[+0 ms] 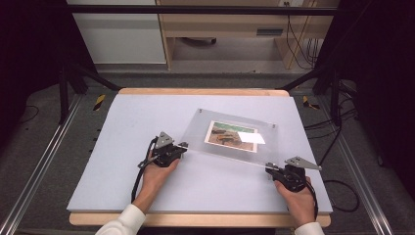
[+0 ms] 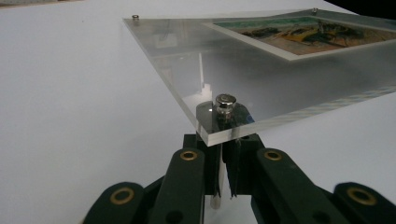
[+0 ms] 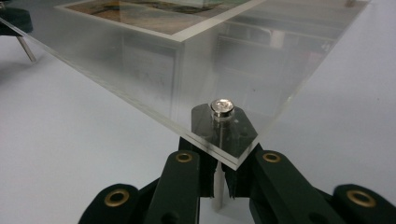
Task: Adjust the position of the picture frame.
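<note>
A clear acrylic picture frame [image 1: 200,133] with a colour print [image 1: 226,133] inside lies over the middle right of the white table mat [image 1: 122,147]. A bright white glare patch [image 1: 252,138] covers part of the print. My left gripper [image 1: 182,146] is at the frame's near left corner. In the left gripper view, the left gripper [image 2: 223,140] is shut on the metal corner post [image 2: 225,101] under the plate. My right gripper [image 1: 270,168] is at the near right corner. The right gripper [image 3: 217,156] is likewise shut on that corner's metal post [image 3: 221,107].
The mat covers a wooden table [image 1: 195,91] whose edge shows at the back and front. Bare mat stretches left of the frame. Small screws [image 2: 135,17] mark the frame's far corners. Black rig struts [image 1: 63,83] and floor cables [image 1: 337,186] flank the table.
</note>
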Available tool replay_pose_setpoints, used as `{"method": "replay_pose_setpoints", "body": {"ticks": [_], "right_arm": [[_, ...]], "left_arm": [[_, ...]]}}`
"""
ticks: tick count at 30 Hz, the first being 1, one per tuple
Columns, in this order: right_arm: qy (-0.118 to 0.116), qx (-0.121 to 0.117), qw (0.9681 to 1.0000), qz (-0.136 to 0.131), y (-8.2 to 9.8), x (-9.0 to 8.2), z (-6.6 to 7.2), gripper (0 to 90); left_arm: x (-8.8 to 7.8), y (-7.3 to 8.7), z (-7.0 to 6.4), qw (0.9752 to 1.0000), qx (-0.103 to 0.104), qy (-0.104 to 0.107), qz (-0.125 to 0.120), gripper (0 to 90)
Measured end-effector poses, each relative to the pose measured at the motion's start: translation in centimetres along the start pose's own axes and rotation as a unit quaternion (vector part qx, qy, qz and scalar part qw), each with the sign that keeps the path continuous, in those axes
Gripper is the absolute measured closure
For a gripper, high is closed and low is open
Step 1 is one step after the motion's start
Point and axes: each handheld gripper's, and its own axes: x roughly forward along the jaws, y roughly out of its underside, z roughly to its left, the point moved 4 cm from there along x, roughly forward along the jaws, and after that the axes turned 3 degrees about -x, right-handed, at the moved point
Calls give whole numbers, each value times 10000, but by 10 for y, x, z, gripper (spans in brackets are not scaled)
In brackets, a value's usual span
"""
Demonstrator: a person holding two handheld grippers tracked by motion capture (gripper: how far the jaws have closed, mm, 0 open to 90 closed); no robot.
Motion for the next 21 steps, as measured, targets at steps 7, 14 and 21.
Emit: {"method": "replay_pose_setpoints", "body": {"ticks": [7, 14, 21], "right_arm": [[40, -80, 9999, -134, -3, 0, 1, 796], [34, -101, 9993, -349, -8, -3, -1, 847], [-3, -42, 9991, -432, -11, -4, -2, 849]], "left_arm": [[-2, -2, 0, 9999, -117, 50, -55, 843], [-4, -7, -2, 9998, -103, 74, -130, 844], [-2, -11, -2, 9998, -39, 66, -165, 822]]}}
